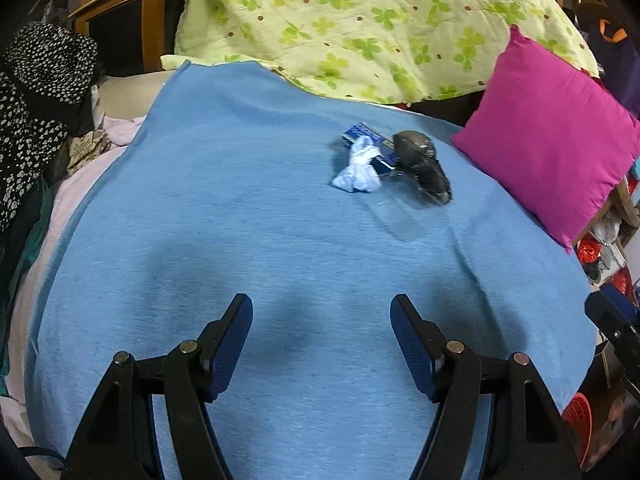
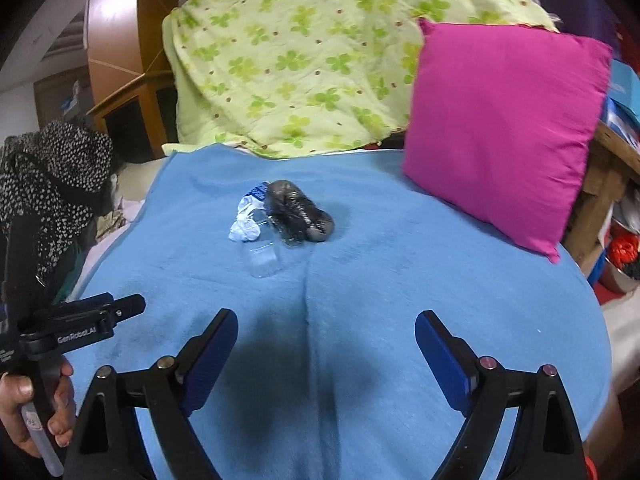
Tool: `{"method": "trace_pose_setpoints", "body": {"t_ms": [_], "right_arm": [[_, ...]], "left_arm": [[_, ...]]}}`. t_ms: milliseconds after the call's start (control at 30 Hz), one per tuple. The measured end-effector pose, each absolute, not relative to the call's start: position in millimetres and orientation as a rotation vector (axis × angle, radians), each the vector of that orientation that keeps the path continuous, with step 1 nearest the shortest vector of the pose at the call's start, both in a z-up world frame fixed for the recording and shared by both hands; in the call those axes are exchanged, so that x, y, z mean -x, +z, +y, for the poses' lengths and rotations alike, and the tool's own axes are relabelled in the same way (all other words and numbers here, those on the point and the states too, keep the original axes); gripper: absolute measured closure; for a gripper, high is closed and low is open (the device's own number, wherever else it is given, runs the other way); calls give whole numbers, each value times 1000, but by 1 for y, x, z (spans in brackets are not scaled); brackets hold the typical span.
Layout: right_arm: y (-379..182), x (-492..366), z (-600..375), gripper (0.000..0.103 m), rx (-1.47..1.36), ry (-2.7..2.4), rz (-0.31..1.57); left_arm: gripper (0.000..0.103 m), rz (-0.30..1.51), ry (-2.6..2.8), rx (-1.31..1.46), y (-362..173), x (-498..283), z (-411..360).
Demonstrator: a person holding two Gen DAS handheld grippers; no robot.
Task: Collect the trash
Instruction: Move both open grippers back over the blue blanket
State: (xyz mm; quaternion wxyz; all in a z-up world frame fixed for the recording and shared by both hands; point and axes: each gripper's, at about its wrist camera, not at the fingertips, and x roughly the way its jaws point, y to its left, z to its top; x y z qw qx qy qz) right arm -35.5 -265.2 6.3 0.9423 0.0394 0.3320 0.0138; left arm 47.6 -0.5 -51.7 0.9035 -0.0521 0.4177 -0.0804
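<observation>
1. Covering nearly the whole bed, a wide light-blue towelling blanket [image 1: 224,208] is the surface everything lies on; a green clover-print quilt [image 1: 360,20] is heaped behind it.
2. Leaning at the blanket's right edge is a square magenta cushion [image 2: 504,132], well apart from the trash.
3. Both grippers hang over the near part of the blanket. The left gripper [image 1: 321,344] has its blue-padded jaws apart with only cloth between them. The right gripper [image 2: 326,360] has its jaws wider still, also empty. A hand [image 2: 38,408] holding the left tool's handle shows in the right wrist view.
4. The trash sits in one small cluster toward the far middle of the blanket: a crumpled dark-grey plastic bag [image 1: 420,160], a clear flat plastic wrapper [image 1: 400,216] nearest the grippers, a wadded white tissue [image 1: 358,172] and a blue printed packet [image 1: 366,136] partly under the others. They touch or overlap.
5. Judging from this, nothing has been collected yet: all four pieces still lie on the blanket, neither gripper is near them, and no bin shows.
</observation>
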Motion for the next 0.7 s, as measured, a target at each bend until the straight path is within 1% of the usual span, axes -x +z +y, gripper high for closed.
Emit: {"method": "trace_pose_setpoints", "body": {"t_ms": [700], "right_arm": [[-29,-20,-231,11,19,53,768]], "left_arm": [[31,819,-5,62,-91,-72,25]]}}
